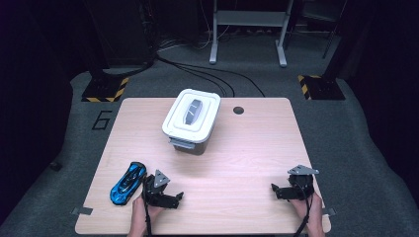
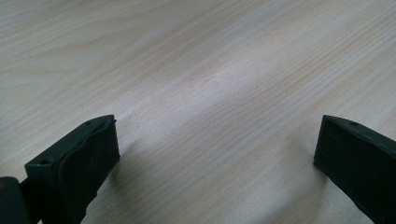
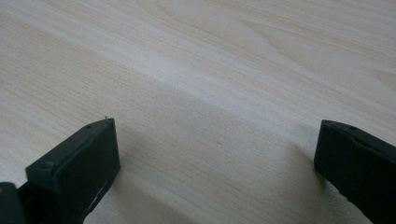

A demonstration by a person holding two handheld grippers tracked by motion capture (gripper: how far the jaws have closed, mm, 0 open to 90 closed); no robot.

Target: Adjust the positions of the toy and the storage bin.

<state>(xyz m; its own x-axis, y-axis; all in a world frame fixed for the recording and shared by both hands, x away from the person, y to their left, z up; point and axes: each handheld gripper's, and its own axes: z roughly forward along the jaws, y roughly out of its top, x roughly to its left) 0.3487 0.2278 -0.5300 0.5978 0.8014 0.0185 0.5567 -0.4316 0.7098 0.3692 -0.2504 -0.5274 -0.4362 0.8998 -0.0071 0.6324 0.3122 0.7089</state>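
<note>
**A:** High view. Which hand-held gripper is nearer the blue toy car?

**B:** The left hand-held gripper. The car lies just beside its body, on the side away from the right hand-held gripper, and apart from its jaws, which point across the table toward the other hand. The car's long axis runs obliquely, nose away from the person and slightly toward the table's middle. The right hand-held gripper is well apart from it, across the near edge.

**A:** What else stands near?

**B:** A white lidded box sits ahead of both hand-held grippers, nearer the left one's side, with a small grey car resting on its lid. A dark round hole in the table lies just beside the box. Nothing stands between the left hand-held gripper and the blue car; in my judgement the jaws must first swing round toward it.

**A:** Left gripper view?

**B:** The two black jaws stand wide apart and hold nothing; bare wood grain of the table lies between and beyond them.

**A:** Right gripper view?

**B:** The same arrangement: jaws spread wide, nothing held, bare table ahead. Both hand-held grippers sit low over the surface, judging by the shadows beneath the jaws.
</note>
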